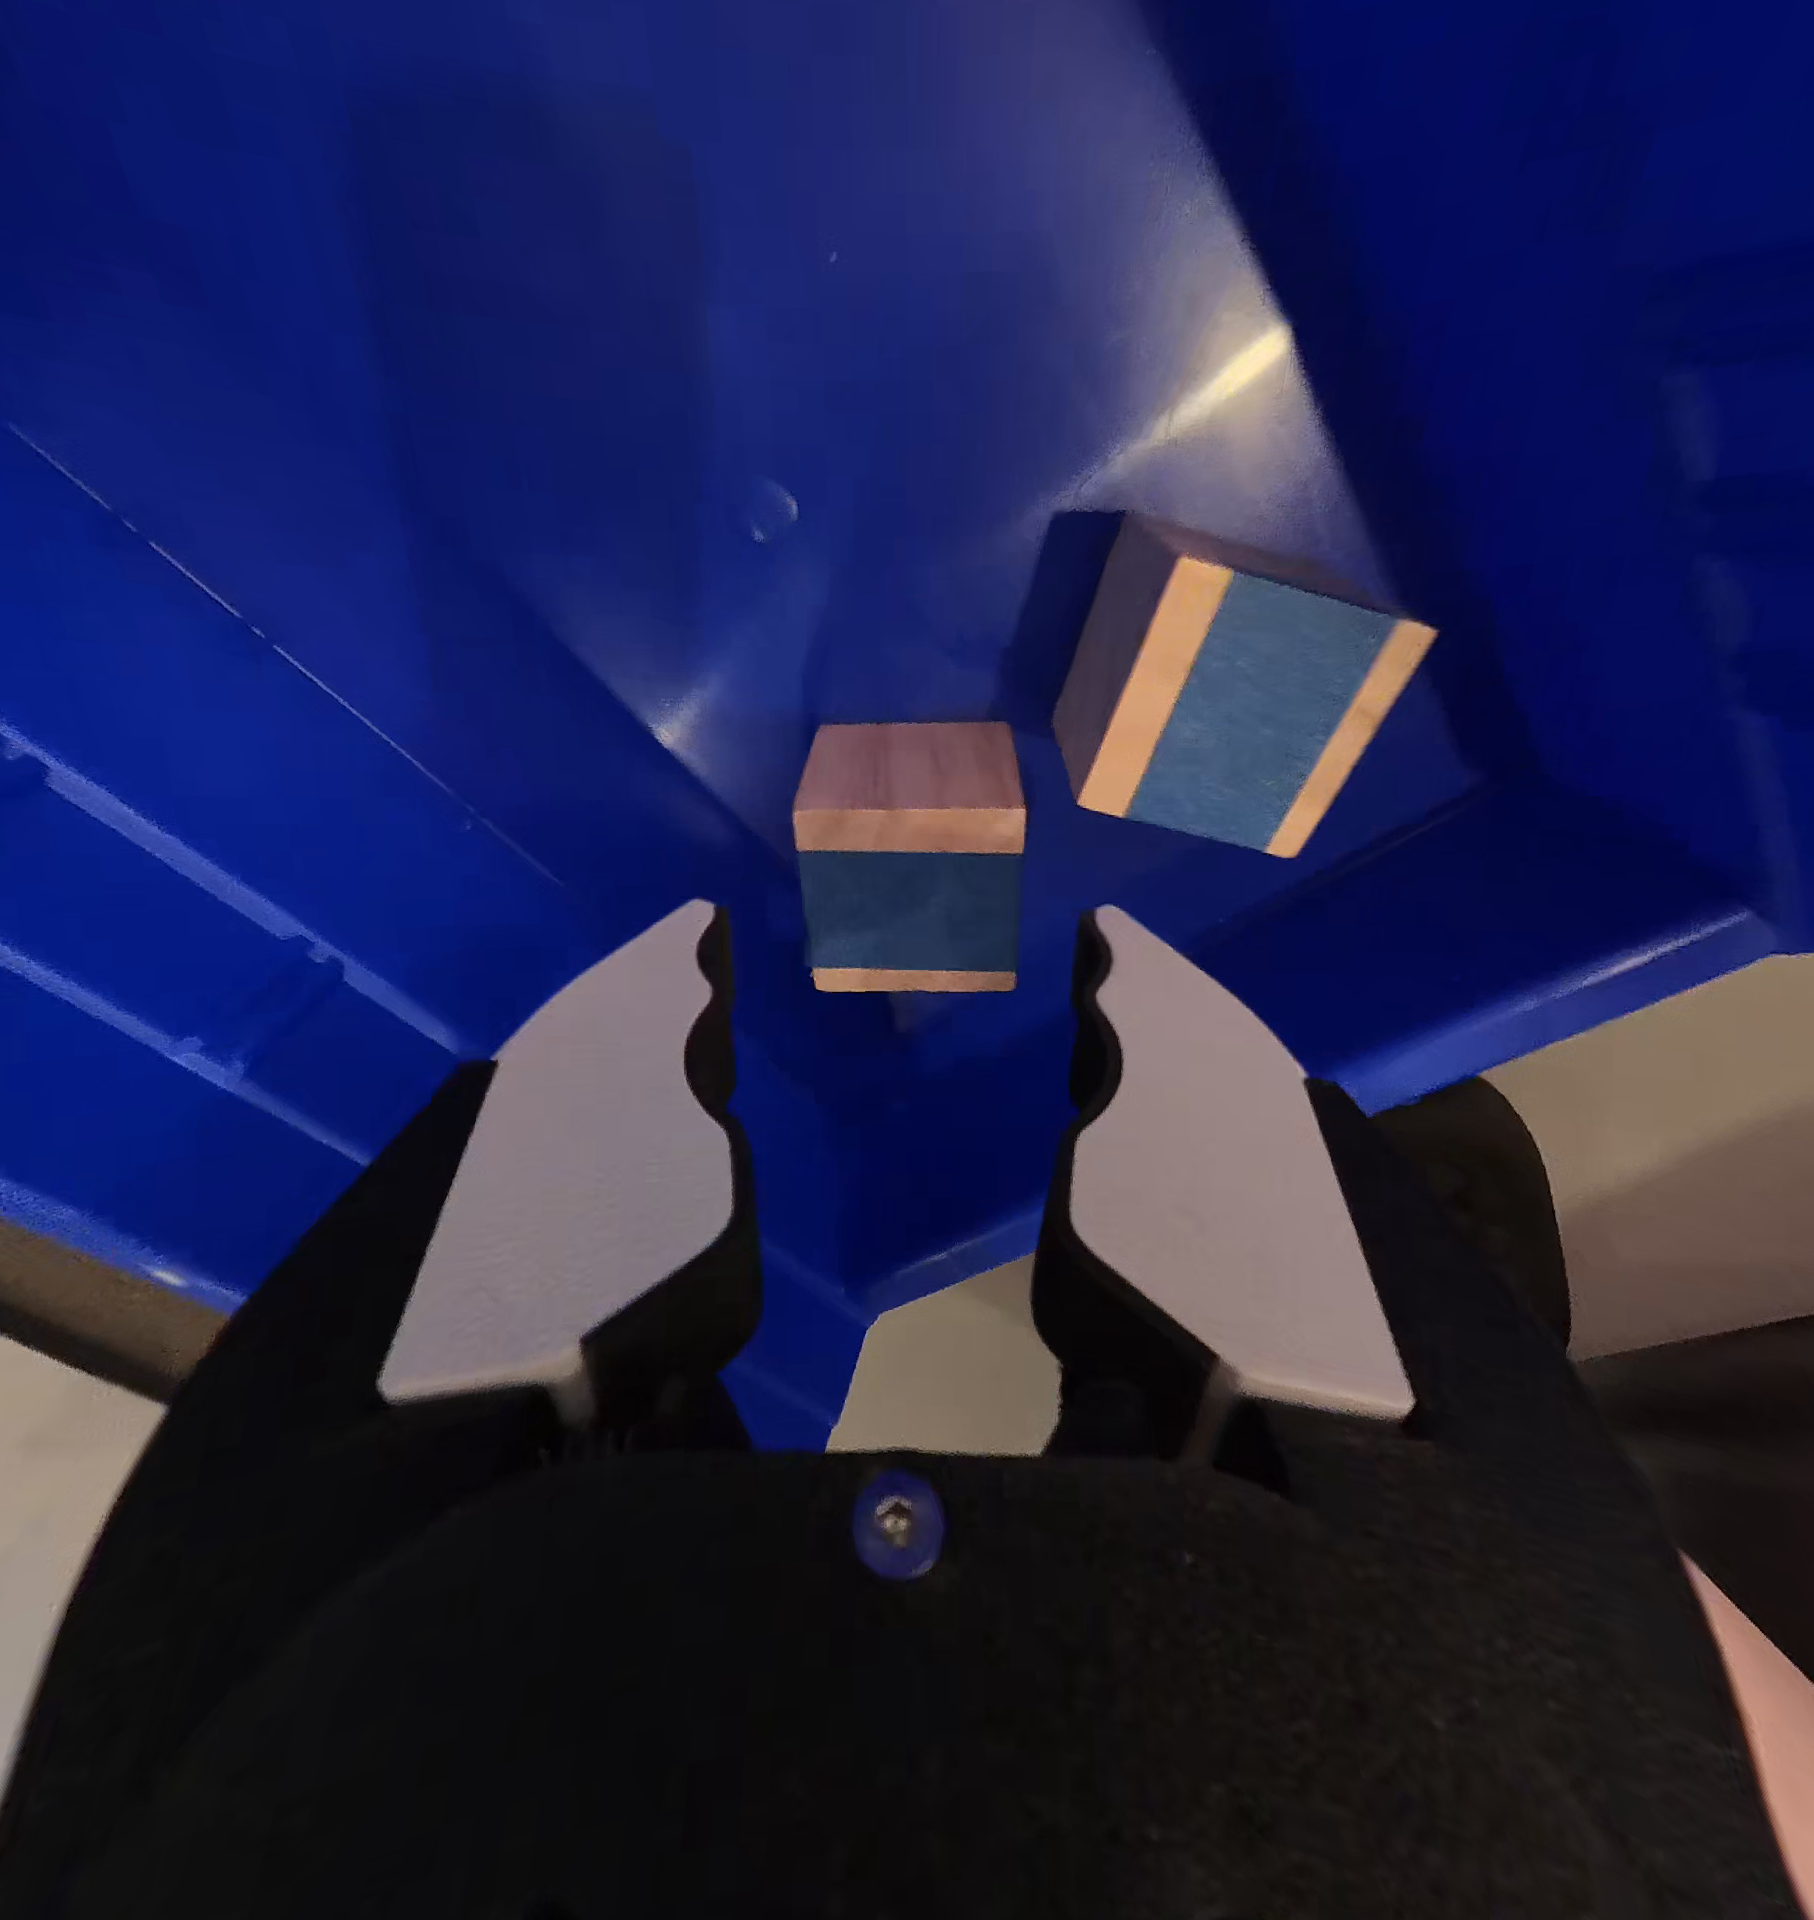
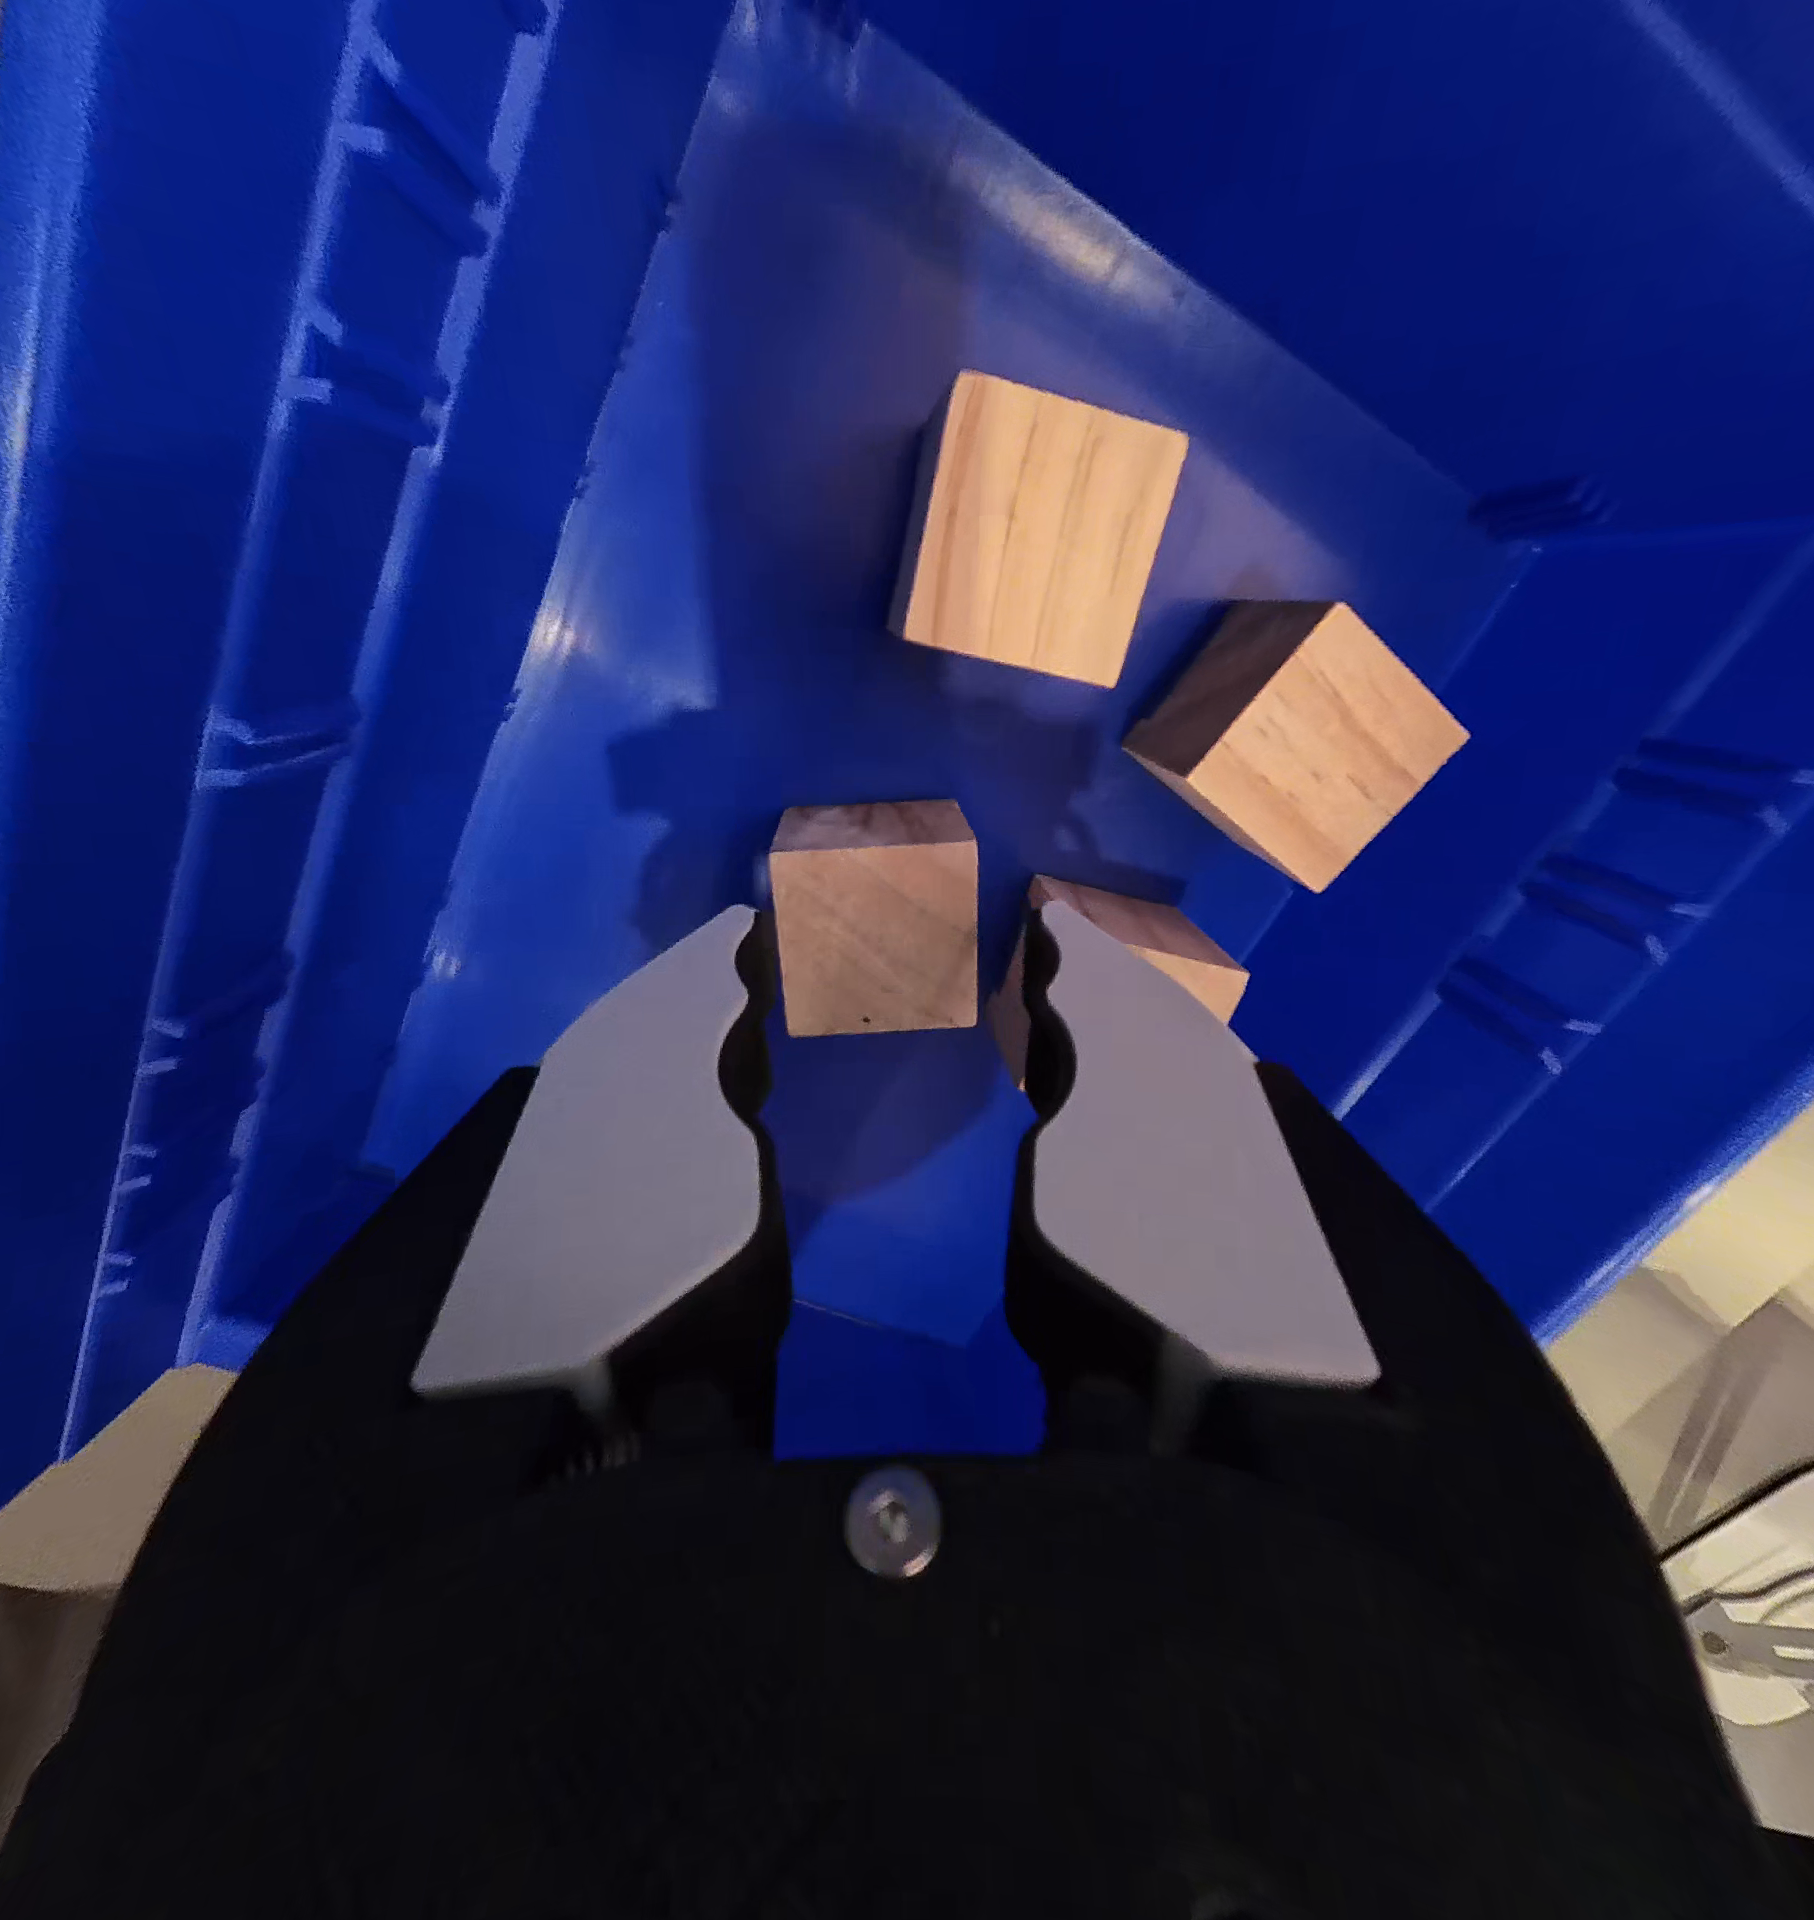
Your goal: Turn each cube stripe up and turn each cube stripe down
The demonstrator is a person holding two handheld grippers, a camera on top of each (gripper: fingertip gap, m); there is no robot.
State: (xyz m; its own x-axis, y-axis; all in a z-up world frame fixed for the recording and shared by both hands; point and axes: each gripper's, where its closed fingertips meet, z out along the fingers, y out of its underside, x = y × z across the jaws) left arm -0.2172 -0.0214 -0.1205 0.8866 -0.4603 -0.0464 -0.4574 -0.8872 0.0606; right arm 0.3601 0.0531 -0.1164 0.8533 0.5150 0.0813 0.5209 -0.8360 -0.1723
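In the left wrist view two wooden cubes lie in a blue bin (image 1: 467, 623). The near cube (image 1: 908, 790) shows a blue stripe on the face turned toward me. The far cube (image 1: 1246, 707) lies tilted to the right with its stripe face showing. My left gripper (image 1: 903, 920) is open, its tips either side of the near cube without touching it. In the right wrist view several plain-looking wooden cubes lie in a blue bin (image 2: 363, 727), with no stripe showing. My right gripper (image 2: 892, 914) is open around one small cube (image 2: 877, 935). Another cube (image 2: 1163, 935) is partly hidden behind the right finger.
Two larger-looking cubes (image 2: 1038, 530) (image 2: 1298, 743) lie farther in the right bin. Ribbed bin walls rise close on both sides. Pale tabletop (image 1: 1661, 1143) shows beyond the bin edges. White and metal equipment (image 2: 1765, 1507) sits at the lower right.
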